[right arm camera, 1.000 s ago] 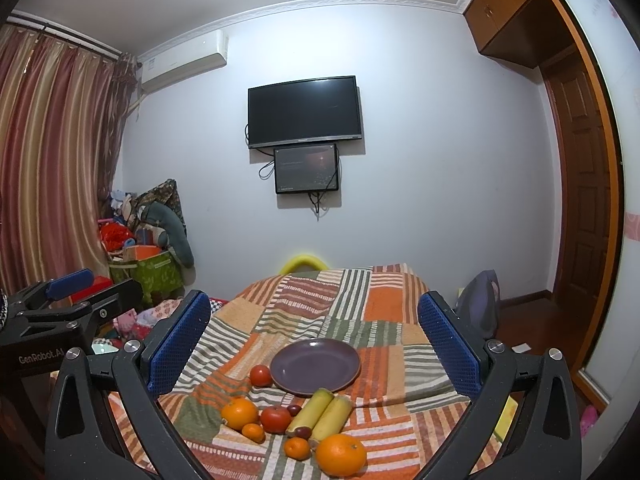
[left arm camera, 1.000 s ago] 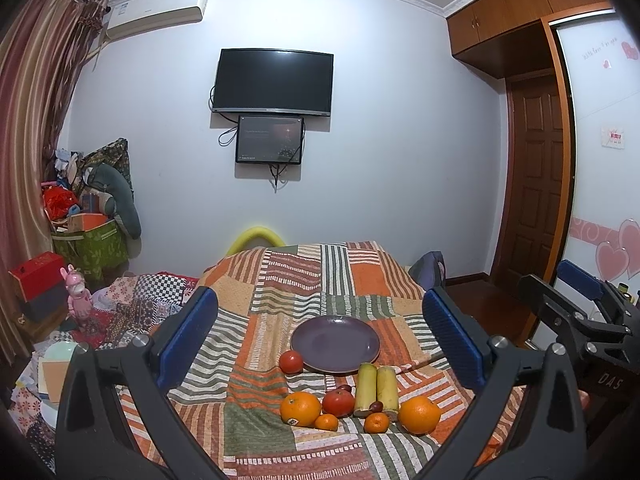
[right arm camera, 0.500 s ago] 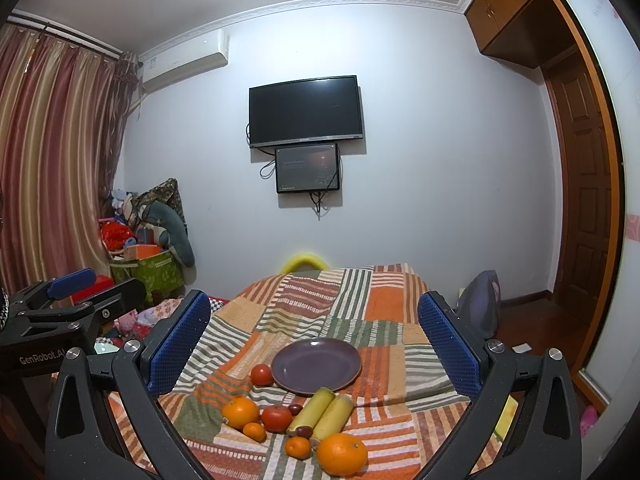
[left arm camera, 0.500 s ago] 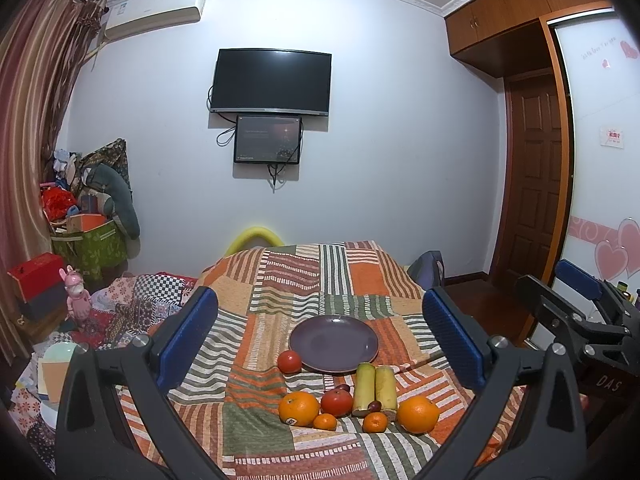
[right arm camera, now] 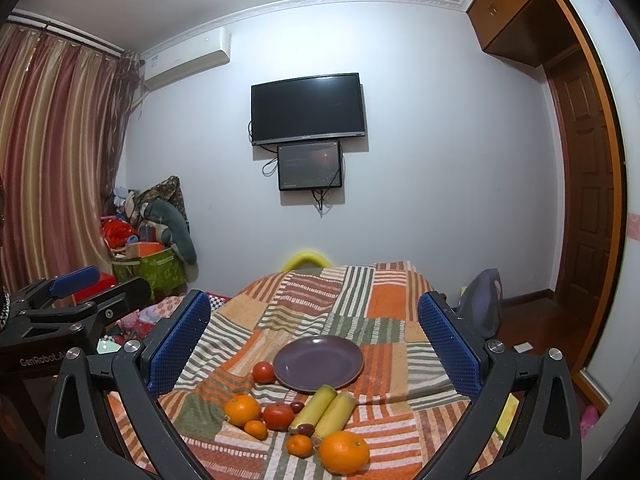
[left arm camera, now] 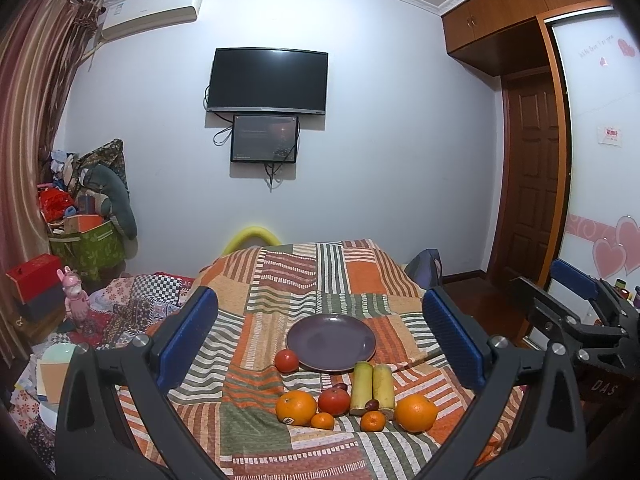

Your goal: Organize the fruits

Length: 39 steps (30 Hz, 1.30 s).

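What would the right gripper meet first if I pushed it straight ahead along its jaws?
Probably nothing on the bed. The open right gripper points high, so its line seems to pass over the purple plate and fruit toward the far wall. Depth is unclear.

Oranges [left arm camera: 295,407], tomatoes [left arm camera: 286,360], sugarcane pieces [left arm camera: 373,388] beside purple plate [left arm camera: 331,342] (empty)

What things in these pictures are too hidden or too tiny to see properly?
- Both views: the sticker on the left orange is too small to read.
- Both views: the dark little fruits beside the yellow-green sticks are too small to name.
- Left wrist view: the floor clutter is partly hidden behind the left tongs.
- Right wrist view: the lower screen text is too blurred to read.
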{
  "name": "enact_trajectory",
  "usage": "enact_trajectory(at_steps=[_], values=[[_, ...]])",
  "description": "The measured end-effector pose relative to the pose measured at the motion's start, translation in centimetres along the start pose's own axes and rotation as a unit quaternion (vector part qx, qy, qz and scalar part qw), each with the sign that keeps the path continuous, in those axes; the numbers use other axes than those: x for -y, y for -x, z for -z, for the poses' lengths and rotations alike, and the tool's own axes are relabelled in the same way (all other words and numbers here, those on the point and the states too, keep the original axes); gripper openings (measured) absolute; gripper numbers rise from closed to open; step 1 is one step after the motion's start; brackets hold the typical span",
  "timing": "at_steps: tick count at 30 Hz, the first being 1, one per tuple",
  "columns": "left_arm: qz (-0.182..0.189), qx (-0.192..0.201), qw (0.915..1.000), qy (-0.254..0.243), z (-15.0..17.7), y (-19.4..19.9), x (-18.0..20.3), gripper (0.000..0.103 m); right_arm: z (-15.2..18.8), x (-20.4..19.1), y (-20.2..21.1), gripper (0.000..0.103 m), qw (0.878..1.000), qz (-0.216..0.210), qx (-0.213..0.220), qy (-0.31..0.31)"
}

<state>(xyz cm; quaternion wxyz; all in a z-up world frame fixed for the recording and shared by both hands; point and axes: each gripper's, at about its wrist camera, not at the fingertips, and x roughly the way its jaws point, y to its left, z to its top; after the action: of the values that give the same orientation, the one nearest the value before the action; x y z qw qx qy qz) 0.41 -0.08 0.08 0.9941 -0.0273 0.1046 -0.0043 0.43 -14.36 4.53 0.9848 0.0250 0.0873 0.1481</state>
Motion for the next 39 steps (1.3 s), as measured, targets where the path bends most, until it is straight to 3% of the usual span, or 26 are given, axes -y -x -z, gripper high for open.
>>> enact_trajectory(at_steps=[11,14,16,18,24,33,39], values=[[-0.002,-0.010,0.9999,-0.005,0.2,-0.6,-0.2,0.103,0.4,0.2,-0.8,0.103,1.000,-0.005,-0.012,0.012],[-0.005,-0.017,0.9998,-0.008,0.4,-1.2,-0.5,0.101,0.6,0.5,-1.3,0.098,0.999,-0.006,-0.025,0.020],[-0.008,-0.025,0.9996,-0.013,0.7,-1.8,-0.6,0.095,1.0,0.8,-1.8,0.090,0.999,-0.006,-0.042,0.029],[-0.011,-0.039,0.9990,-0.020,0.9,-2.4,-0.9,0.086,1.5,1.1,-2.4,0.086,0.998,-0.006,-0.058,0.035],[-0.012,-0.093,0.9954,-0.018,2.4,-5.5,-2.7,0.076,3.5,2.7,-4.4,0.074,0.992,-0.016,-0.118,0.036],[-0.008,-0.190,0.9817,-0.003,6.4,-11.1,-5.5,0.075,7.5,5.6,-7.6,0.059,0.975,-0.007,-0.224,0.012],[-0.012,-0.246,0.9692,-0.002,9.4,-14.1,-7.0,0.075,9.7,6.3,-9.0,0.059,0.962,-0.012,-0.272,-0.005]])
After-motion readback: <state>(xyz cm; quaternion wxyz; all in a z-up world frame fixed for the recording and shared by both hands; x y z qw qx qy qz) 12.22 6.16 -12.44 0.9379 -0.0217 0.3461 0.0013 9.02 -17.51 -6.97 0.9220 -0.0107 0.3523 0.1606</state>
